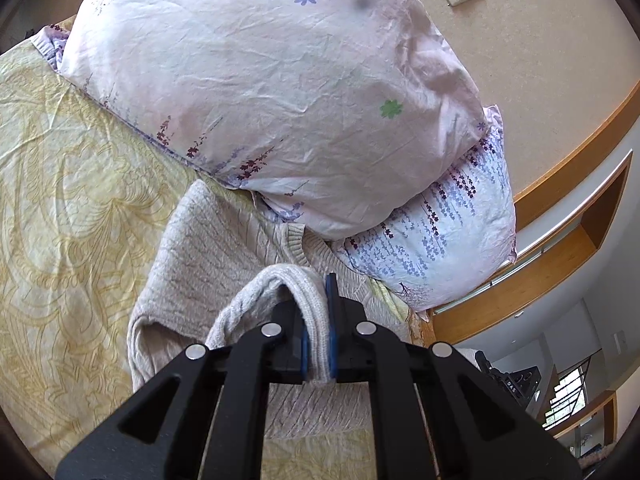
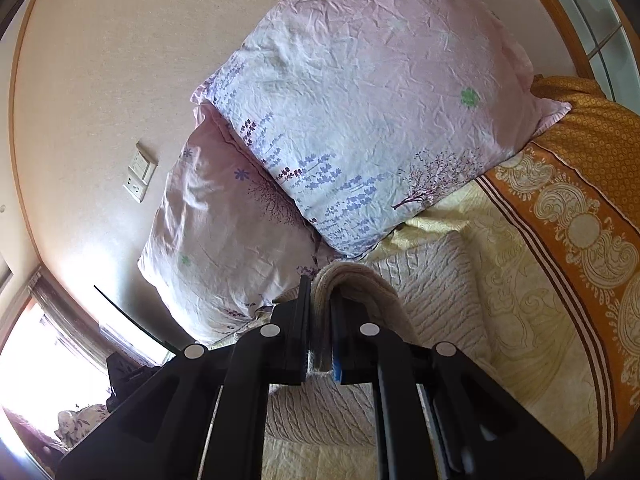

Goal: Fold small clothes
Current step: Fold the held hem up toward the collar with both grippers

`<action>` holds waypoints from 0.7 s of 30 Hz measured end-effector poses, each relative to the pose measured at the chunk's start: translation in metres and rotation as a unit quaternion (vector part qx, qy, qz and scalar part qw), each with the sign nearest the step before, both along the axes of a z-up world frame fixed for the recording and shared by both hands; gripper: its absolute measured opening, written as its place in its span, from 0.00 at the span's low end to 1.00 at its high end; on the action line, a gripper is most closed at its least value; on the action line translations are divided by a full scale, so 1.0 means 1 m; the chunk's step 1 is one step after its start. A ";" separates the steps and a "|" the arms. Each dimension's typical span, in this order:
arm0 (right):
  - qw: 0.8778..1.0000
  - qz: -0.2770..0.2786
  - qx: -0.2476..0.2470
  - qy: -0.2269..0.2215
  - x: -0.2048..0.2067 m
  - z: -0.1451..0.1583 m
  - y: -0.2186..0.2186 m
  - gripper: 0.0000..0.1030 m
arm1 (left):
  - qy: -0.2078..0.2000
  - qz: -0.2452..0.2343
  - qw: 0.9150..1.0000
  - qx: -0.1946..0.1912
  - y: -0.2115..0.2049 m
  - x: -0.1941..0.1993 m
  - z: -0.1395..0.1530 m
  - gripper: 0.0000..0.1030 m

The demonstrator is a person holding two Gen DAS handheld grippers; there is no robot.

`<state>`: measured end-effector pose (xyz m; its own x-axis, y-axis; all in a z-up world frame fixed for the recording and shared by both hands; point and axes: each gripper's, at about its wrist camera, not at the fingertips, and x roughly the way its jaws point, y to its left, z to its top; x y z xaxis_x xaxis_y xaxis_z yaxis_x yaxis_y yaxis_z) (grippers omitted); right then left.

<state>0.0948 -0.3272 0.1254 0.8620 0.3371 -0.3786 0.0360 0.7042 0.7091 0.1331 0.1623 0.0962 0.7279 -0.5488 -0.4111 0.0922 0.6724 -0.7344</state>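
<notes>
on the bed: a beige knit sweater (image 1: 208,248) lies on the yellow sheet (image 1: 60,184), its top end close under the two pillows (image 1: 256,92).
left gripper (image 1: 317,320): pressed together on a ribbed edge of the sweater; the fabric loops up over the left finger and hangs between the blue pads (image 1: 331,320).
right gripper (image 2: 320,320): also pinching a thick fold of the same knit, which bends over the right finger.
why two grips: i think each gripper takes one corner of the same edge, so the cloth stays wide and flat when it is carried over.
step, my guess: bringing the held edge toward the pillows, to lay it over the part still lying on the sheet.
risk: the knit is soft and can sag between the grips.
orange blanket (image 2: 592,152): beside the sweater, not touching it.
</notes>
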 end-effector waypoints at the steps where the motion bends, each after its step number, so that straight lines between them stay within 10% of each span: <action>1: 1.000 0.001 -0.002 0.000 0.007 -0.001 0.000 0.08 | 0.000 0.002 1.000 0.002 -0.001 0.007 0.001 0.06; 21: 0.987 -0.052 0.017 0.148 0.099 -0.091 -0.024 0.08 | 0.106 0.050 0.993 0.012 -0.001 0.102 -0.056 0.06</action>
